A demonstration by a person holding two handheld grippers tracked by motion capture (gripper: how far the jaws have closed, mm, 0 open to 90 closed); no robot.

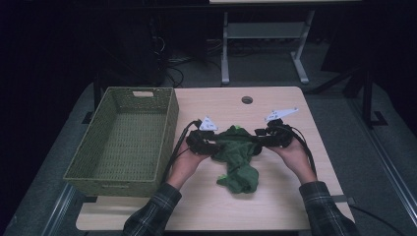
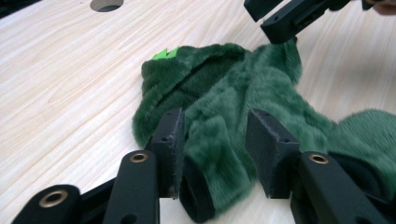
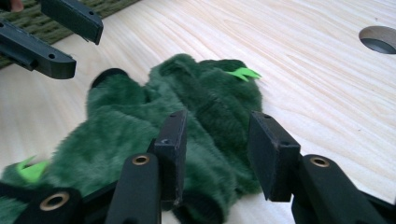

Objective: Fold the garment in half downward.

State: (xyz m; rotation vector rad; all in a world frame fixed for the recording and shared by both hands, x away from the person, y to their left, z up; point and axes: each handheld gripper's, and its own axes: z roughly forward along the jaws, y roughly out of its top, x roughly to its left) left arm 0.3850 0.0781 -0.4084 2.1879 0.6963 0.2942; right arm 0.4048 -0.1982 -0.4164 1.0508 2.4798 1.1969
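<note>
A dark green plush garment (image 1: 238, 155) with small bright green spikes lies crumpled on the wooden table (image 1: 280, 196), between the person's two hands. My left gripper (image 1: 214, 146) comes at it from the left. In the left gripper view a furry sleeve (image 2: 215, 149) fills the gap between that gripper's (image 2: 217, 135) jaws, and the pads press on it. My right gripper (image 1: 256, 140) comes from the right. Its (image 3: 219, 140) jaws are closed on the other sleeve (image 3: 205, 158). Each gripper view also shows the other gripper's jaws at the far side of the garment (image 3: 187, 102).
An olive woven basket (image 1: 169, 123) with nothing in it stands on the left of the table, close beside the left hand. A round cable hole (image 1: 247, 100) sits near the table's far edge. The room behind is dark, with a desk frame (image 1: 225, 54).
</note>
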